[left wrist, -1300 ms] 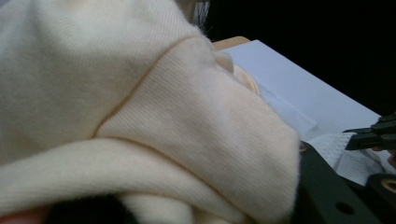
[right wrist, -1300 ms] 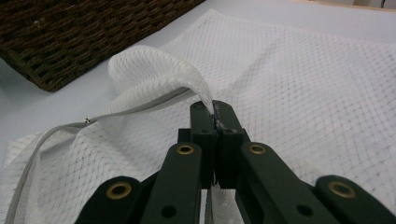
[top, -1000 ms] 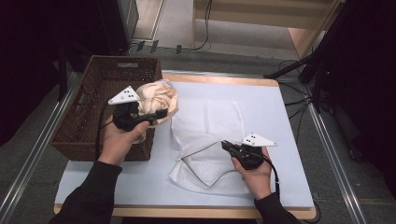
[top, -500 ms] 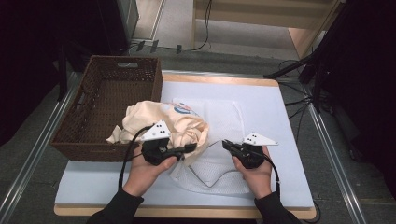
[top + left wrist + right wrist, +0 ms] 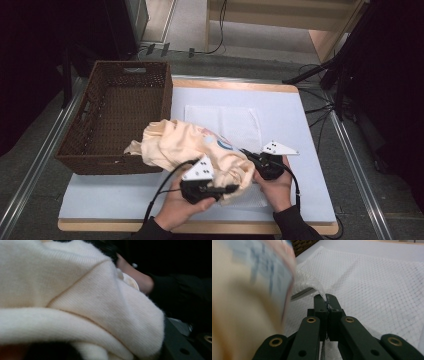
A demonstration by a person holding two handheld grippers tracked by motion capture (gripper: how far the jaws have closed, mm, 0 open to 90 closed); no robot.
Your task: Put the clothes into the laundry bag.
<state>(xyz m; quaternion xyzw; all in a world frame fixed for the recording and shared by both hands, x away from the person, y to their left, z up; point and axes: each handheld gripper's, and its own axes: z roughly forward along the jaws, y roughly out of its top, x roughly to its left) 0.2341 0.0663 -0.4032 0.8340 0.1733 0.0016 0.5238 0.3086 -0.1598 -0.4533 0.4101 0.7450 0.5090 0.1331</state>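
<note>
The left gripper, clamped on the cream garment, has hauled it out of the wicker basket toward the mesh bag, so loading looks imminent. The right gripper view shows what the high view hides: the right gripper, jaws together, pinching the bag's edge.

Seen from above: both forearms in dark sleeves entered from the near edge, left hand wrapped around the black left gripper, its jaws clamped on a bunched cream knit garment. Right hand cupped the black right gripper, aimed away and leftward, jaws pressed together on the edge of a white mesh bag.
</note>
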